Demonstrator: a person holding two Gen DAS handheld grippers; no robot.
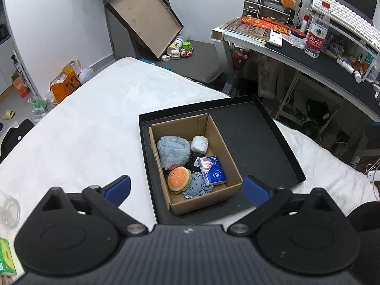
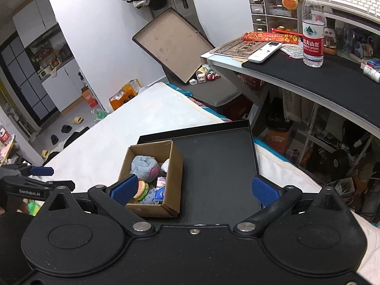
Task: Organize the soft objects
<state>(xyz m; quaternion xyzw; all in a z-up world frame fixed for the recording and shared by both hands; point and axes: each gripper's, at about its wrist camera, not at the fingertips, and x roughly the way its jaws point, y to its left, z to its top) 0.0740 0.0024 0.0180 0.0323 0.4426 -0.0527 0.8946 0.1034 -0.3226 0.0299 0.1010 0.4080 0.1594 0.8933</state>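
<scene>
1. Left tool (image 1: pixel 187 190) hangs above the bed with its blue pads spread wide, nothing between them.
2. Directly ahead of it, between the two pads, sits the open cardboard box (image 1: pixel 215 128), resting on the left part of a shallow black tray (image 1: pixel 268 142).
3. Inside the box: a fluffy grey-blue plush (image 1: pixel 173 150) at the far left, a small white wrapped bundle (image 1: pixel 200 144) to its right at the far end.
4. Nearer the tool, a burger plush (image 1: pixel 178 179) lies at the near left, touching a blue-grey cloth (image 1: pixel 198 186) beside it.
5. A blue tissue pack (image 1: pixel 212 169) leans on the right side of the box, partly over the cloth.
6. Right tool (image 2: pixel 193 188) is also spread wide and empty, hovering over the near edge of the tray.
7. Its left pad (image 2: pixel 123 187) covers the near left corner of the box in the right wrist view; the right pad sits over the tray's right rim.
8. The tray lies on the white bed cover (image 1: pixel 83 130), well ahead of both tools.
9. Far right of the tools, a desk (image 2: pixel 315 80) carries a water bottle (image 2: pixel 313 26) and a white remote (image 2: pixel 264 51).
</scene>
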